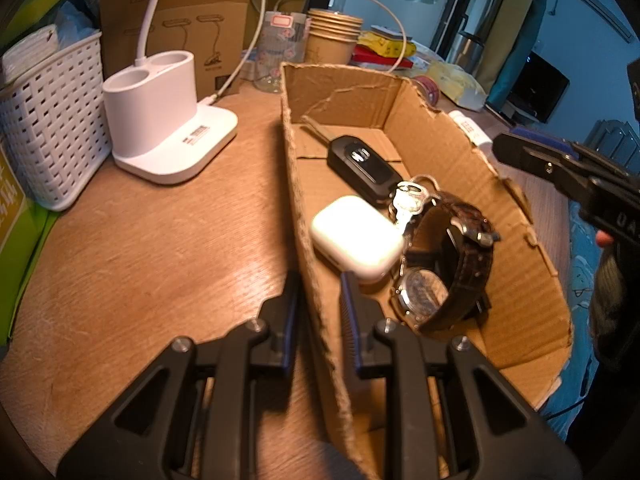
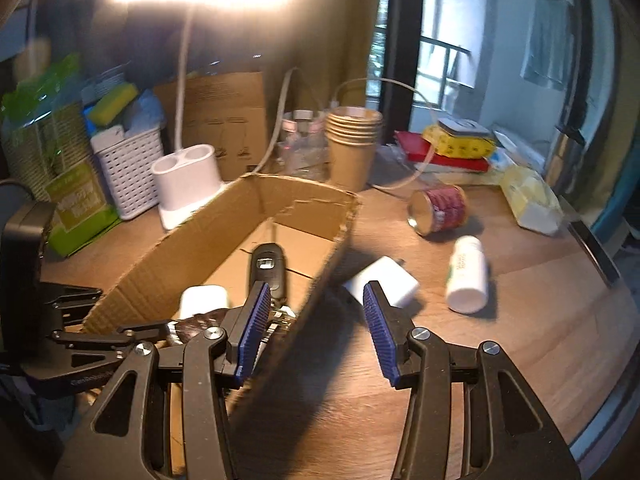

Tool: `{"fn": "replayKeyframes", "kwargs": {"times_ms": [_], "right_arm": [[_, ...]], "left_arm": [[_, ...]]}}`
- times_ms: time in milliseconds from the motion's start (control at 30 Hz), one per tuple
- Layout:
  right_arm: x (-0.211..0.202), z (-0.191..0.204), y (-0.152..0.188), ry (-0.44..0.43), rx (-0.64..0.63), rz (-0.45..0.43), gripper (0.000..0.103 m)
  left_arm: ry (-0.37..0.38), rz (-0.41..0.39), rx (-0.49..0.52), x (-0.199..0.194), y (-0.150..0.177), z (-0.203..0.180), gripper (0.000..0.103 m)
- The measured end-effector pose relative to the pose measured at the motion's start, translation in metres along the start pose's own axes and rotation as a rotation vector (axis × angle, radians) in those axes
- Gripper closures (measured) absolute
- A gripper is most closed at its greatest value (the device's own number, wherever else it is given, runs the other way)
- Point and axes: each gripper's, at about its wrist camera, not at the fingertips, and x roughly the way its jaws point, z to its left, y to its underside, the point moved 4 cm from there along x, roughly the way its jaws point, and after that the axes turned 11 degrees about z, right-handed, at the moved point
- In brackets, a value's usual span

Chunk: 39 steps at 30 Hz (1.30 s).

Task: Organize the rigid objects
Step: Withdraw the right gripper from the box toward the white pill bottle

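A shallow cardboard box (image 1: 436, 152) with torn, corrugated edges sits on a wood-grain table (image 1: 140, 248). The left tool (image 1: 320, 280) is pinched on the box's near wall, one ribbed blue pad outside and one inside. In the box lie a black car key (image 1: 362, 162) with a metal blade, a smooth, rounded white earbud case (image 1: 356, 236), a small silver key (image 1: 408, 200) and a wristwatch (image 1: 444, 264) with a dark, textured leather strap and a steel case; the watch touches the earbud case.

The right tool (image 2: 316, 316) hangs spread and empty over the box's other long wall, one pad above the inside, the other above the table. Just beyond it on the wood lies a white, blocky charger plug (image 2: 384, 286), and further right a white cylindrical bottle (image 2: 468, 276) on its side and a tipped red tin can (image 2: 438, 210), all outside the box.

Behind the box stand a stack of brown paper cups (image 2: 354, 144), a white lamp base (image 1: 160, 124) with two round wells, and a white woven plastic basket (image 1: 52, 128). A lit lamp glares overhead, and a window shows behind the clutter.
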Motion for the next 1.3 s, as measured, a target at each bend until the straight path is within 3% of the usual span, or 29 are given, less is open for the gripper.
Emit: {"fn": "replayKeyframes", "kwargs": {"times_ms": [800,1300], "right_arm": [[0.018,-0.09,0.025,0.151,0.188,0.022,0.045],[0.046,-0.122,0.005,0.198,0.218,0.04,0.044]], "left_arm": [[0.0,0.0,0.0,0.0,0.0,0.0,0.081],[0.0,0.0,0.0,0.0,0.0,0.0,0.081]]}}
